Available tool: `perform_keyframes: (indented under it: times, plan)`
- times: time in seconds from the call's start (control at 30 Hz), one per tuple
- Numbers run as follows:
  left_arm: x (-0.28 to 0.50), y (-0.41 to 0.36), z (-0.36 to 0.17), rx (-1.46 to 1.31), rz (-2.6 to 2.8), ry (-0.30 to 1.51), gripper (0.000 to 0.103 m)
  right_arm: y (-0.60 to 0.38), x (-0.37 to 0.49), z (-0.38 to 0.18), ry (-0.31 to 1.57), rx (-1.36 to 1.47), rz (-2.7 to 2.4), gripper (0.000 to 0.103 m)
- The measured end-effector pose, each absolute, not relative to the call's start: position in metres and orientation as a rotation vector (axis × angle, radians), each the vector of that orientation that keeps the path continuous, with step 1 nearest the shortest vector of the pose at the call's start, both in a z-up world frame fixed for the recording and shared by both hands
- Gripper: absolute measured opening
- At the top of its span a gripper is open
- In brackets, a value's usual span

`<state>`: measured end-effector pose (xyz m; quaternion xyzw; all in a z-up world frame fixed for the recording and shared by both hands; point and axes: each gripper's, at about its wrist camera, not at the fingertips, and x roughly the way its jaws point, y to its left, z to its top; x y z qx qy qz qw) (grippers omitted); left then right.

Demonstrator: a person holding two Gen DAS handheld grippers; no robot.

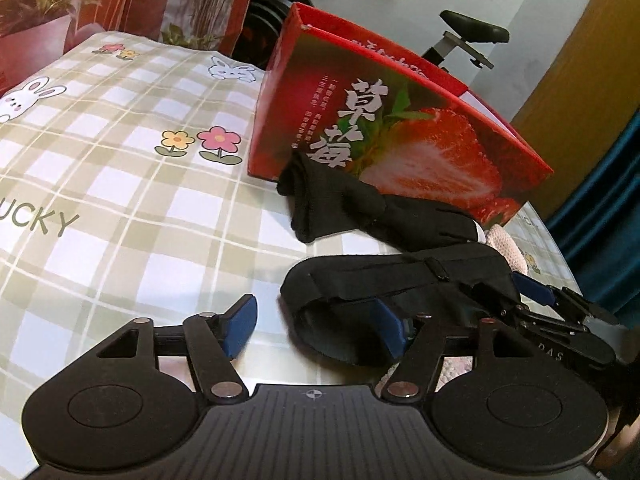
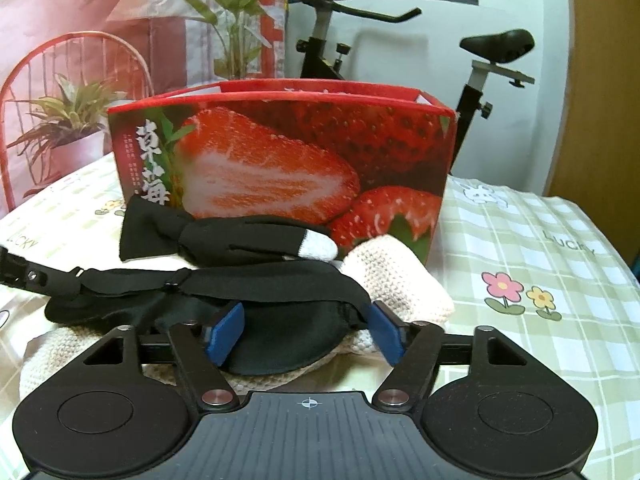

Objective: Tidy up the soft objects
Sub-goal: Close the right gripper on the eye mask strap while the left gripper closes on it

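A black eye mask (image 2: 288, 332) with an elastic strap (image 2: 256, 282) lies on a cream knitted piece (image 2: 400, 284) in front of the red strawberry box (image 2: 280, 152). My right gripper (image 2: 306, 332) straddles the mask's body, jaws wide, and the strap crosses its right finger. In the left wrist view the mask's other end (image 1: 348, 296) drapes over the right pad of my left gripper (image 1: 314, 324), which stands open over the tablecloth. A black glove (image 2: 224, 240) with a white fingertip (image 2: 320, 246) rests against the box behind the mask.
The table carries a green-checked cloth (image 1: 120, 184) printed with rabbits and flowers. The open-topped box (image 1: 400, 120) stands upright at the middle. An exercise bike (image 2: 480, 64) and a red printed curtain (image 2: 100, 8) are behind the table. A wooden door (image 2: 600, 100) is at the right.
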<state>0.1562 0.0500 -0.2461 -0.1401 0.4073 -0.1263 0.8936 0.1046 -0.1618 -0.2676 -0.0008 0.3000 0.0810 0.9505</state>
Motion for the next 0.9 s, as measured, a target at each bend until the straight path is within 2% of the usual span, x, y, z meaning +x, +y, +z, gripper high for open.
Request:
perform_keyframes:
  times: [0.4, 0.5, 0.63, 0.8, 0.9]
  plan:
    - [0.156, 0.046, -0.252, -0.365, -0.357, 0.854, 0.067, -0.167, 0.108, -0.27, 0.628, 0.036, 0.176, 0.074]
    - [0.156, 0.045, -0.252, -0.358, -0.363, 0.857, 0.06, -0.167, 0.108, -0.27, 0.632, 0.042, 0.176, 0.076]
    - [0.156, 0.047, -0.254, -0.363, -0.36, 0.861, 0.044, -0.17, 0.11, -0.271, 0.643, 0.07, 0.179, 0.08]
    - [0.157, 0.053, -0.257, -0.386, -0.349, 0.861, 0.033, -0.17, 0.106, -0.27, 0.62, 0.072, 0.177, 0.078]
    - [0.157, 0.053, -0.257, -0.382, -0.347, 0.86, 0.031, -0.164, 0.101, -0.268, 0.59, 0.028, 0.172, 0.074]
